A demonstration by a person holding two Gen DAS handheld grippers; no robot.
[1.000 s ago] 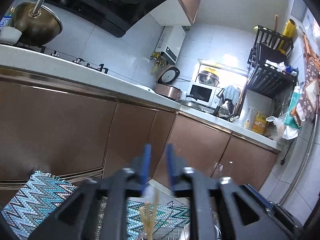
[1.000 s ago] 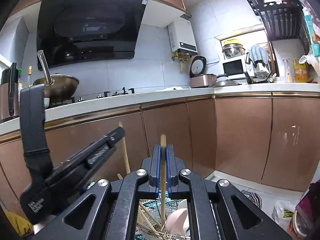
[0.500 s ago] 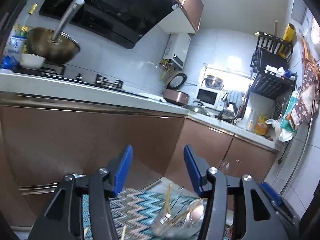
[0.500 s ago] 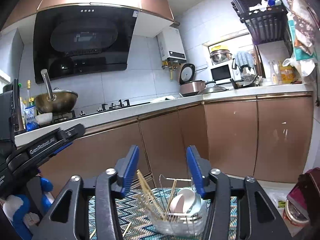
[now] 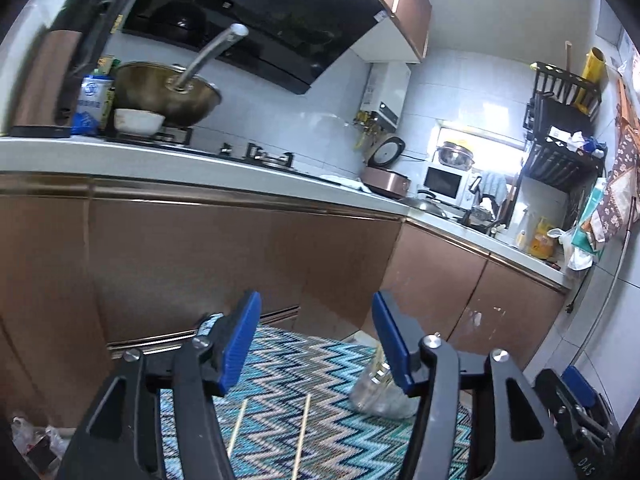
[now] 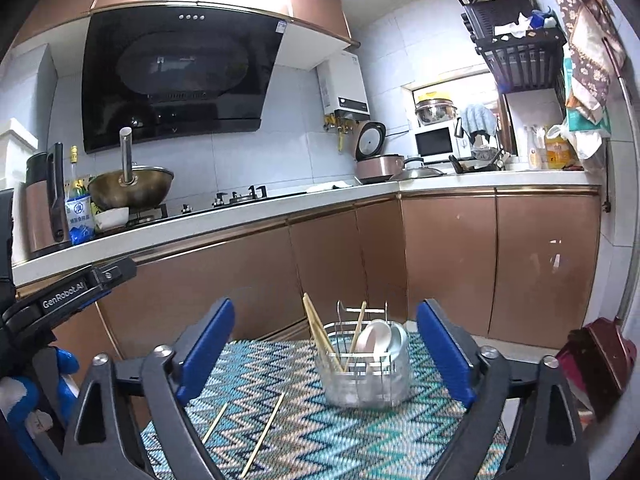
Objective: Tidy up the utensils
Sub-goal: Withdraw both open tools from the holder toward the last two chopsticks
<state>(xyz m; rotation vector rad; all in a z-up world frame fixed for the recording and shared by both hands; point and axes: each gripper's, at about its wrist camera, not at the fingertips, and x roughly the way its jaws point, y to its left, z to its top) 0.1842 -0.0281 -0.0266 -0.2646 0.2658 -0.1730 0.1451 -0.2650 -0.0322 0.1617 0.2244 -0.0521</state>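
While you hold both tools above the zigzag mat (image 6: 360, 440), your right gripper (image 6: 326, 354) stands with its blue pads (image 6: 208, 344) spread wide and nothing between them. Framed in that gap sits the utensil caddy (image 6: 366, 376), a wire-and-clear holder resting upright on the mat. Inside it you can see several chopsticks (image 6: 320, 334) leaning to the left, one more standing nearly straight, and a white spoon (image 6: 374, 336) nested against a paler one on the right side. Two loose chopsticks (image 6: 266, 432) lie flat on the mat, nearer to you than the caddy and to its left, roughly parallel and apart from each other; neither touches the holder. Your left gripper (image 5: 316, 344) is likewise released, its jaws well apart and empty. From that wrist view the same two chopsticks (image 5: 302, 436) lie on the mat between the fingers, while the caddy (image 5: 380, 392) shows blurred just beside the right-hand pad, partly hidden behind it. Behind everything runs a row of brown cabinets (image 6: 448, 264) under a white counter (image 6: 240, 216), where a wok (image 6: 130, 188) rests on the stove.
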